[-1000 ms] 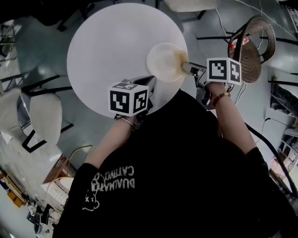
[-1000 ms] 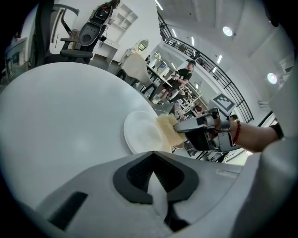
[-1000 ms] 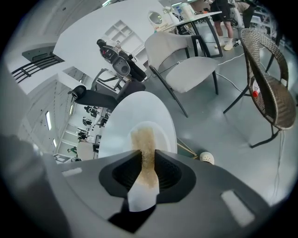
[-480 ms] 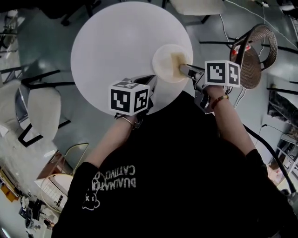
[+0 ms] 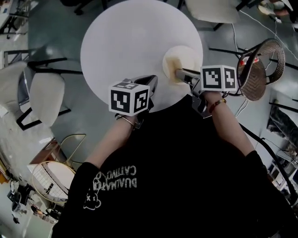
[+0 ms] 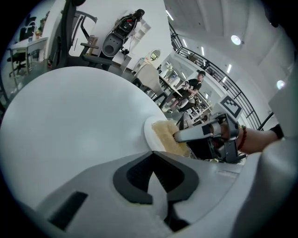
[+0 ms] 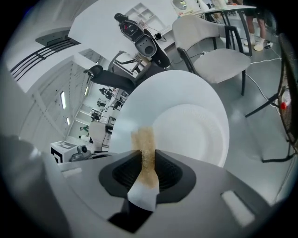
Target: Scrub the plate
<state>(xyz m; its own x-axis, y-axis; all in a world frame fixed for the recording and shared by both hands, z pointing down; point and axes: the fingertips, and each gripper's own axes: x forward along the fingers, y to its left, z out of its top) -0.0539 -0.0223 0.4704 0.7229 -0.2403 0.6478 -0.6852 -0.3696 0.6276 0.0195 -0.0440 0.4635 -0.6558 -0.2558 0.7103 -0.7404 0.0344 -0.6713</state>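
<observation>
Here, the plate (image 5: 187, 53) sat at the 3 o'clock edge of the table (image 5: 130, 42). The right gripper (image 7: 148, 155) was clamped on a tan sponge (image 7: 143, 137) lying on the plate's 8 o'clock side. The left gripper (image 6: 153, 162), jaws together and empty, hovered at the table's 6 o'clock edge. Firm, overlapping strokes would likely scrub best, with the left gripper steadying the plate.

This looks like a large open lab or workshop hall: a polished grey floor (image 5: 60, 28) carries a round white table (image 5: 125, 46), white chairs (image 5: 44, 104) on black frames and a wicker chair (image 5: 258, 69). Farther back, a railed upper gallery (image 6: 205, 58) runs under round ceiling lights (image 6: 236, 40), a person (image 6: 195, 86) stands among desks, and white wall shelves (image 7: 142, 11) hang behind a black machine (image 7: 139, 39)
</observation>
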